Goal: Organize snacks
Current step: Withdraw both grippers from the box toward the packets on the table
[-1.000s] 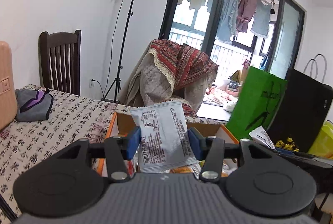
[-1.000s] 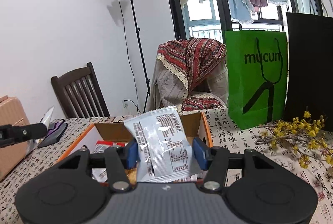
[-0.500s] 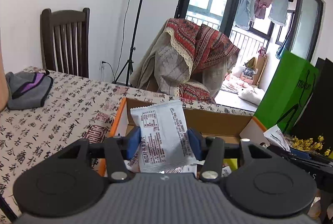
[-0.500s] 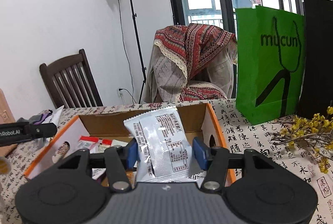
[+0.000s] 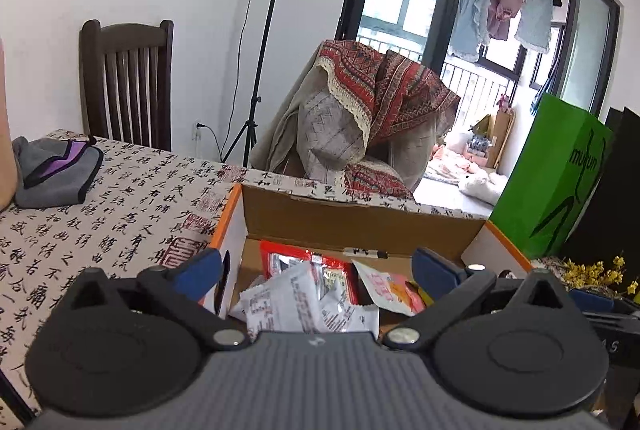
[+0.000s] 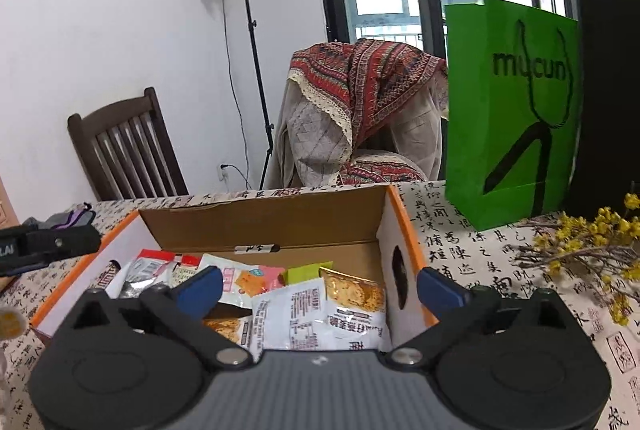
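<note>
An orange-rimmed cardboard box (image 5: 360, 222) sits on the table and holds several snack packets; it also shows in the right wrist view (image 6: 264, 226). My left gripper (image 5: 316, 272) is open and empty above the box's left part, over a white packet (image 5: 288, 304) lying among red ones (image 5: 308, 262). My right gripper (image 6: 320, 284) is open and empty above the box's right part, over a white packet (image 6: 292, 314) and a packet with golden snacks (image 6: 354, 296). The left gripper's body (image 6: 48, 244) shows at the left edge of the right wrist view.
The table has a calligraphy-print cloth (image 5: 100, 214). A grey-purple pouch (image 5: 56, 170) lies far left. A green paper bag (image 6: 512, 110), a black bag (image 6: 608, 102) and dry yellow flowers (image 6: 580, 246) stand right of the box. Chairs and a lamp stand are behind the table.
Both grippers have opened and let go of their white packets, which now lie in the box. Both views have tilted down toward the box.
</note>
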A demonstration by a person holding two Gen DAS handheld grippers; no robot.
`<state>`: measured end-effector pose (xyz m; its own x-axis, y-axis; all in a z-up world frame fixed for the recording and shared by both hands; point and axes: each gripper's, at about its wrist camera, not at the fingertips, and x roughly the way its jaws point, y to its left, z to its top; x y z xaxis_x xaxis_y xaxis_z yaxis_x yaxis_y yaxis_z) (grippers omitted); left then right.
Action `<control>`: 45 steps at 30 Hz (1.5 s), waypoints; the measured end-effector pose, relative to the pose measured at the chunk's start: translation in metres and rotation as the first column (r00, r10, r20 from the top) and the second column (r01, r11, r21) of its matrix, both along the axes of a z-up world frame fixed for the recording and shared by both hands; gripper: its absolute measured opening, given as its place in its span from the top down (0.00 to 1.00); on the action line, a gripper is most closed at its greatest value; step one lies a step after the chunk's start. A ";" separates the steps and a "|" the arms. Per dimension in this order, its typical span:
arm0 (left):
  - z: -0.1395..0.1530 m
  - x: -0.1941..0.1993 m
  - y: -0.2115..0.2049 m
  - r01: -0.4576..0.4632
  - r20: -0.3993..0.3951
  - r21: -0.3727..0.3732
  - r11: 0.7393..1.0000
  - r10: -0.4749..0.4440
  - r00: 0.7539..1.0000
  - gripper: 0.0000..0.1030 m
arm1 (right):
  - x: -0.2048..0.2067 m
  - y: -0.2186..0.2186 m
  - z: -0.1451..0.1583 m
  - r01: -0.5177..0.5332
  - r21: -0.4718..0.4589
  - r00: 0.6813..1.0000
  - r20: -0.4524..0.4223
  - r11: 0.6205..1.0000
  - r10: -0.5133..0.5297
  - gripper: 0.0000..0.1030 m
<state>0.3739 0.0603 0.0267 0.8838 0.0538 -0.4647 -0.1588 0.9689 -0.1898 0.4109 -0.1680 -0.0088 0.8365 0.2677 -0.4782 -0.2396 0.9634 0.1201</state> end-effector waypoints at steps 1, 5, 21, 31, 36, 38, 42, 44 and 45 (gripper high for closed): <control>0.001 -0.002 0.000 -0.003 0.001 0.002 1.000 0.003 1.000 0.00 | -0.001 -0.002 0.000 0.005 0.003 1.000 -0.001 1.000 -0.005 0.00; 0.004 -0.010 -0.001 -0.005 0.002 0.002 1.000 0.005 1.000 0.00 | -0.008 -0.008 0.001 0.017 0.015 1.000 -0.005 1.000 -0.017 0.00; 0.019 -0.077 -0.002 0.039 0.033 0.012 0.999 -0.040 0.999 0.00 | -0.074 -0.029 0.015 0.013 -0.006 1.000 0.026 1.000 -0.013 0.00; 0.011 -0.127 0.003 0.062 0.029 0.010 0.998 -0.063 0.998 0.00 | -0.124 -0.041 0.010 -0.009 -0.028 1.000 0.029 1.000 0.010 0.00; 0.000 -0.145 0.010 0.063 0.010 0.002 0.998 -0.063 0.998 0.00 | -0.145 -0.046 0.004 -0.022 -0.036 1.000 0.021 0.999 0.023 0.00; -0.005 -0.152 0.013 0.066 0.000 0.000 0.998 -0.066 0.998 0.00 | -0.153 -0.047 0.000 -0.032 -0.040 0.999 0.015 0.999 0.032 0.00; -0.015 -0.165 0.016 0.077 -0.016 -0.001 0.997 -0.077 0.997 0.00 | -0.164 -0.051 -0.010 -0.038 -0.048 0.999 0.000 0.998 0.038 0.00; -0.020 -0.171 0.018 0.081 -0.019 0.005 0.997 -0.081 0.997 0.00 | -0.169 -0.053 -0.014 -0.035 -0.042 0.999 -0.006 0.999 0.035 0.00; -0.022 -0.173 0.018 0.081 -0.023 0.005 0.997 -0.081 0.996 0.00 | -0.172 -0.054 -0.017 -0.033 -0.039 0.999 -0.008 0.999 0.033 0.00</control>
